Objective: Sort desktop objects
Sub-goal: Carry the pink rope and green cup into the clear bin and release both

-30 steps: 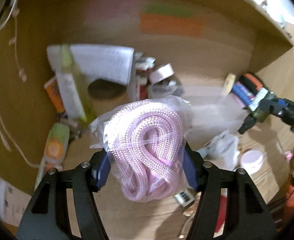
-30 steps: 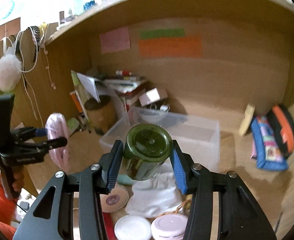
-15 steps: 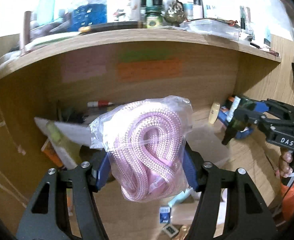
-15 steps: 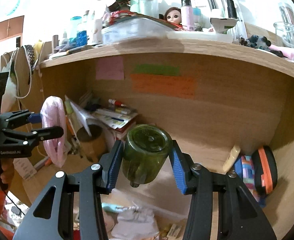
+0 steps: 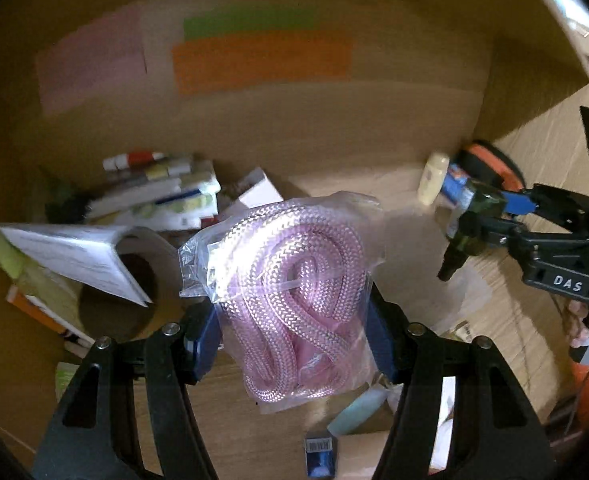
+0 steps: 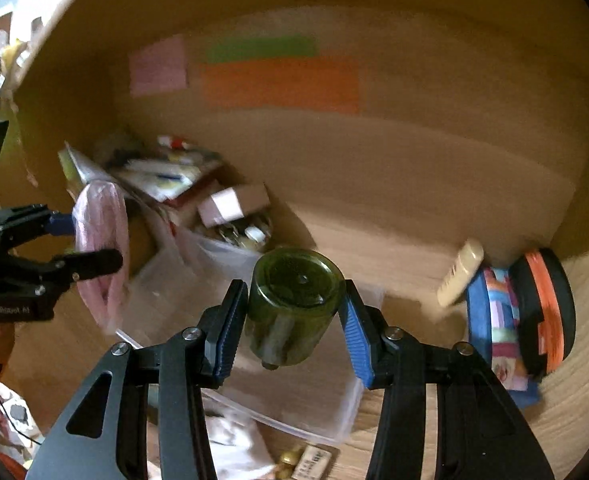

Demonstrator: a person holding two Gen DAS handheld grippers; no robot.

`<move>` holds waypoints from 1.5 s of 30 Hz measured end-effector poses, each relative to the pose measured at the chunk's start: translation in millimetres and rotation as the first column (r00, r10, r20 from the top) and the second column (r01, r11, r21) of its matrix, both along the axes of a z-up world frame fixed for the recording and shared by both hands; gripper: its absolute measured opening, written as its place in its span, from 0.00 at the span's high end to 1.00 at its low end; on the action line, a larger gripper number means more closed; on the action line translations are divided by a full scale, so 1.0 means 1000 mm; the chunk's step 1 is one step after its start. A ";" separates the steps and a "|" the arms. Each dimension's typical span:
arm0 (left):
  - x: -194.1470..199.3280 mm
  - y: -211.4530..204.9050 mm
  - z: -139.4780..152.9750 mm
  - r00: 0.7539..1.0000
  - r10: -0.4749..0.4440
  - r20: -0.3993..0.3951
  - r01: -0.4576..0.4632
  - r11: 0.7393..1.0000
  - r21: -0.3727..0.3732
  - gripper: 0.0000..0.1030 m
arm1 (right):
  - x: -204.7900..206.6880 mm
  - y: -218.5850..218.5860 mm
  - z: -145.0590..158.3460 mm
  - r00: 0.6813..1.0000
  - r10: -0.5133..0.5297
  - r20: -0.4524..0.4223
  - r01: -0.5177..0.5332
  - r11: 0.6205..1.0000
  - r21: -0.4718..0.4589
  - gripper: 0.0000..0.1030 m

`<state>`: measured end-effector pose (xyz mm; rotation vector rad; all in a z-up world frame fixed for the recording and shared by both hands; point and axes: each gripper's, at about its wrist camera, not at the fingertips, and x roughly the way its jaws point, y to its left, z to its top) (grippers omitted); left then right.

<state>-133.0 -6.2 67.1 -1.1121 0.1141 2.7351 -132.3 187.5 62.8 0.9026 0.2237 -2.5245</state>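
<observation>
My left gripper is shut on a clear bag of coiled pink rope, held in the air over the desk; it also shows in the right wrist view at the left. My right gripper is shut on a dark green glass bottle, bottom toward the camera, above a clear plastic bin. The bottle and right gripper show at the right of the left wrist view.
A stack of books and papers and a brown cup sit at the back left. Orange-black and blue pouches and a cream tube lie at the right. Sticky notes are on the back wall. Small items lie near the front.
Both views have tilted downward from the shelf top to the desk alcove. Both grippers keep their hold on the rope bag and the bottle.
</observation>
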 end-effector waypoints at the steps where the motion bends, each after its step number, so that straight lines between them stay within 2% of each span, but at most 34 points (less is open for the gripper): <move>1: -0.005 0.001 -0.008 1.000 -0.004 0.020 0.004 1.000 0.001 0.39 | -0.003 0.002 -0.004 1.000 -0.004 0.013 0.004 1.000 0.011 0.58; 8: -0.029 0.009 -0.043 0.995 -0.029 0.095 0.031 0.999 -0.017 0.39 | -0.018 0.004 -0.031 0.996 -0.020 0.088 0.011 0.995 0.098 0.59; 18: -0.060 0.017 -0.081 0.984 -0.032 0.174 0.041 0.998 -0.047 0.39 | -0.043 -0.010 -0.063 0.984 0.000 0.176 -0.030 0.986 0.164 0.60; 32: -0.060 0.027 -0.088 0.983 -0.061 0.170 0.075 0.994 -0.077 0.39 | -0.070 -0.045 -0.095 0.969 0.040 0.242 -0.095 0.971 0.220 0.60; 36: -0.055 0.026 -0.087 0.984 -0.051 0.169 0.063 0.995 -0.071 0.38 | -0.067 -0.049 -0.096 0.974 0.029 0.224 -0.086 0.965 0.248 0.59; 38: -0.053 0.026 -0.087 0.985 -0.038 0.168 0.050 0.996 -0.070 0.37 | -0.063 -0.050 -0.094 0.975 0.032 0.218 -0.087 0.966 0.245 0.56; 40: -0.049 0.025 -0.084 0.986 -0.032 0.165 0.041 0.997 -0.057 0.36 | -0.057 -0.048 -0.089 0.981 0.025 0.194 -0.073 0.967 0.246 0.43; 42: -0.044 0.024 -0.080 0.987 -0.028 0.158 0.036 0.998 -0.050 0.35 | -0.050 -0.046 -0.083 0.986 0.018 0.165 -0.058 0.968 0.242 0.35; 45: -0.037 0.023 -0.071 0.991 -0.021 0.134 0.027 0.999 -0.041 0.27 | -0.041 -0.040 -0.071 0.991 0.004 0.134 -0.036 0.972 0.232 0.30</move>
